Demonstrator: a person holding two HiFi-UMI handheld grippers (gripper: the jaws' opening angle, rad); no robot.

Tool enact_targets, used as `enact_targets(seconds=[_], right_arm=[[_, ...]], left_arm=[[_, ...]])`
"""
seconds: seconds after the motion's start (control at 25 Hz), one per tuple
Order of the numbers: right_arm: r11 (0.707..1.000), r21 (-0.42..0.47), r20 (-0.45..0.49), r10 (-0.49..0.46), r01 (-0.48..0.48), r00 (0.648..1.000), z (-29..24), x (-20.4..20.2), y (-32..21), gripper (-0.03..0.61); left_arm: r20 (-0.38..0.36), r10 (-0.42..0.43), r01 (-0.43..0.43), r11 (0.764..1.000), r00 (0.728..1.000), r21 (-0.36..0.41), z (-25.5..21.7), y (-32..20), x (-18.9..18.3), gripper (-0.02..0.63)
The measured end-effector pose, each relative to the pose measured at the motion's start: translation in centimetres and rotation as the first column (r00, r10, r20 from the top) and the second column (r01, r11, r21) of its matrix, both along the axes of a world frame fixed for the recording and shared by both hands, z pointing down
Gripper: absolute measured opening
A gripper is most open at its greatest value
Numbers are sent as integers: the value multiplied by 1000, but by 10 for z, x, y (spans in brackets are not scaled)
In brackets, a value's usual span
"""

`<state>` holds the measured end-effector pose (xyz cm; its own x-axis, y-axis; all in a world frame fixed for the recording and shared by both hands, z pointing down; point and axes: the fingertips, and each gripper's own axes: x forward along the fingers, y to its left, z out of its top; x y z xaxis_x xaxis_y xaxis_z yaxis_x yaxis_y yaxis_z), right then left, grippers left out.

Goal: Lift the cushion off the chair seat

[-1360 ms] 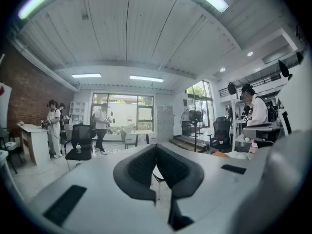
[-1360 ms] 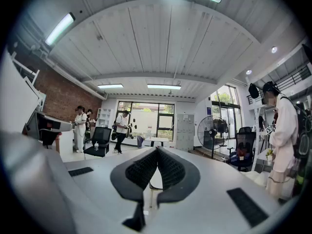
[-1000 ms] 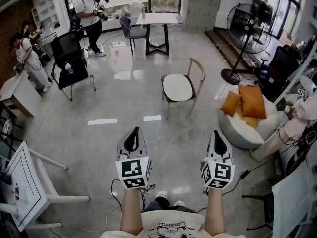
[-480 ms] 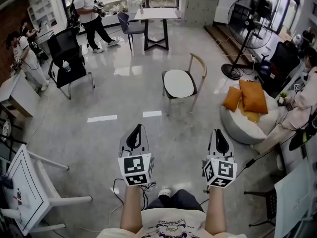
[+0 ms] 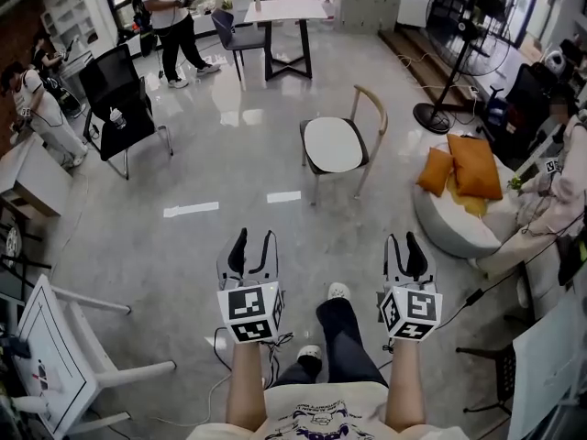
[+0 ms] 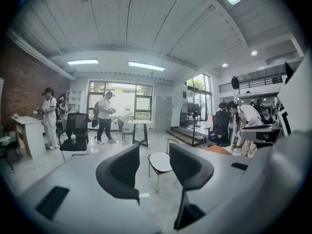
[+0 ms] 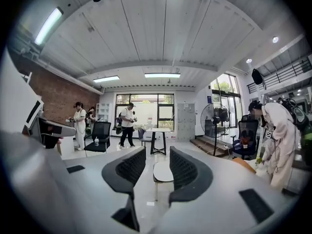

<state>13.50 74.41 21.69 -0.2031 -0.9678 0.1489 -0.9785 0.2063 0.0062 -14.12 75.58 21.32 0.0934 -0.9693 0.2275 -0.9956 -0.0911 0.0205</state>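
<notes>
A flat white oval cushion [image 5: 334,144] lies on the seat of a wooden-backed chair [image 5: 374,117] out on the grey floor, some way ahead. It shows small between the jaws in the left gripper view [image 6: 160,162] and in the right gripper view [image 7: 162,171]. My left gripper [image 5: 252,242] and right gripper [image 5: 406,243] are held side by side, well short of the chair and pointing toward it. The jaws of both are opening, with nothing between them.
Two orange cushions [image 5: 463,167] rest on a white beanbag [image 5: 449,223] at the right, behind it a standing fan [image 5: 451,26]. A black office chair [image 5: 119,104] stands far left, a white table [image 5: 50,356] near left. People stand at the back and left. Cables [image 5: 220,342] trail underfoot.
Both grippers' jaws have gone from shut to apart. I have stepped toward the chair, a leg now shows below, and both grippers have sunk a little.
</notes>
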Motion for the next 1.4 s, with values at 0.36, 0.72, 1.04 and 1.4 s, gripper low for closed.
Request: enact_targets(seconds=[0.36, 0.72, 1.04, 1.4], right_arm=[[998, -27, 5, -63, 63, 998, 19, 13, -153, 183], [992, -26, -5, -127, 126, 992, 1, 54, -356, 183], [986, -57, -14, -160, 159, 987, 23, 66, -480, 184], [980, -120, 5, -159, 159, 987, 61, 63, -577, 184]], left_arm=[[6, -62, 62, 998, 998, -18, 20, -136, 11, 189], [-11, -121, 121, 993, 993, 1, -2, -323, 53, 188], [-19, -143, 142, 989, 990, -30, 22, -440, 70, 189], [-20, -136, 134, 986, 990, -101, 61, -535, 70, 189]])
